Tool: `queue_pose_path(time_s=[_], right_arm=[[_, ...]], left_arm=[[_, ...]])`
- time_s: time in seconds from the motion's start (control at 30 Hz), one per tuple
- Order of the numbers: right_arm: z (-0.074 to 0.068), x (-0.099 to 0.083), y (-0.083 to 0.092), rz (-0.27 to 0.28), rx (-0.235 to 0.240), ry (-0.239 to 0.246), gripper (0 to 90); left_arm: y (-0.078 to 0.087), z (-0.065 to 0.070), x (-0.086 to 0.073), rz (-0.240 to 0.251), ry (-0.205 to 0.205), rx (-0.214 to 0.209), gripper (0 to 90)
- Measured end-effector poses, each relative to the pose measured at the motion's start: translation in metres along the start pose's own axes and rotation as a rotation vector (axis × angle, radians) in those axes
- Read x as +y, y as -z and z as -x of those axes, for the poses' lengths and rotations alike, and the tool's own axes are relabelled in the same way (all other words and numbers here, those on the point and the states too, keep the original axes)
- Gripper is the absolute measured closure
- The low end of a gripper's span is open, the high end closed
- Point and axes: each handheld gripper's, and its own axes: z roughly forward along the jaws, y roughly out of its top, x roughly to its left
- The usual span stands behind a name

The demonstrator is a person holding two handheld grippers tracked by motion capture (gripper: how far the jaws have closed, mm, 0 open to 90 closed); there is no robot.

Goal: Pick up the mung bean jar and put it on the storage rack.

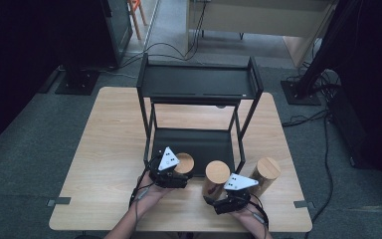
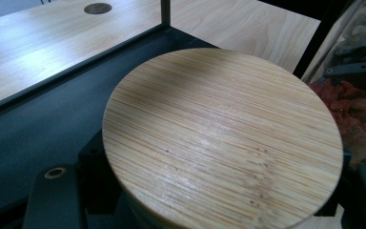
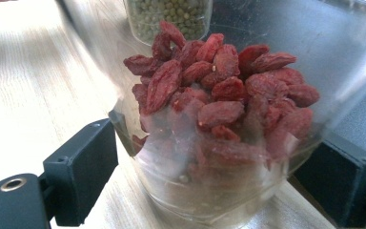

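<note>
The left gripper (image 1: 175, 172) was clamped on 1 bamboo-lidded jar (image 2: 221, 138); the berry jar (image 3: 219, 143) was grasped by the right gripper (image 1: 225, 198).

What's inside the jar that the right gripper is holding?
The jar between the right gripper jaws holds dried red berries, piled against the clear wall. Its lower part is fogged, so the bottom contents can't be made out.

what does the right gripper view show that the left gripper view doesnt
Right gripper view: a clear jar of red dried berries seen from the side between the right gripper jaws, and behind it a jar of green beans.

Left gripper view: a round bamboo lid from above, over the black lower shelf of the rack.

Both: the light wooden table and black gripper jaws at the bottom corners.
</note>
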Motion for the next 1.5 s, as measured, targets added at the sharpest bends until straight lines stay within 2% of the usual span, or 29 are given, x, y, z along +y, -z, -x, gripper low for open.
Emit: queue_pose_path(time_s=[0.13, 0.17, 0.23, 0.57, 0.87, 1.4, 1.5], right_arm=[[0.000, 0.000, 0.000, -0.001, 0.000, -0.001, 11.3], [0.000, 0.000, 0.000, -0.001, 0.000, -0.003, 11.4], [0.000, 0.000, 0.000, -0.002, 0.001, -0.004, 11.4], [0.001, 0.000, 0.000, -0.004, 0.006, -0.021, 11.4], [0.002, 0.000, 0.000, -0.006, 0.005, -0.028, 11.4], [0.002, 0.000, 0.000, -0.014, 0.009, -0.024, 11.4], [0.002, 0.000, 0.000, -0.015, 0.011, -0.023, 11.4]], left_arm=[[-0.001, -0.001, 0.000, -0.002, 0.004, 0.007, 25.4], [-0.002, -0.003, 0.000, 0.002, 0.023, 0.000, 25.4], [-0.002, -0.003, -0.001, 0.003, 0.032, -0.003, 25.4], [-0.009, -0.008, 0.003, -0.011, 0.019, 0.026, 25.4], [-0.013, -0.013, 0.002, -0.019, 0.023, 0.030, 25.4], [-0.023, -0.011, 0.012, -0.032, -0.009, 0.053, 25.4], [-0.024, -0.012, 0.013, -0.027, 0.007, 0.056, 25.5]])
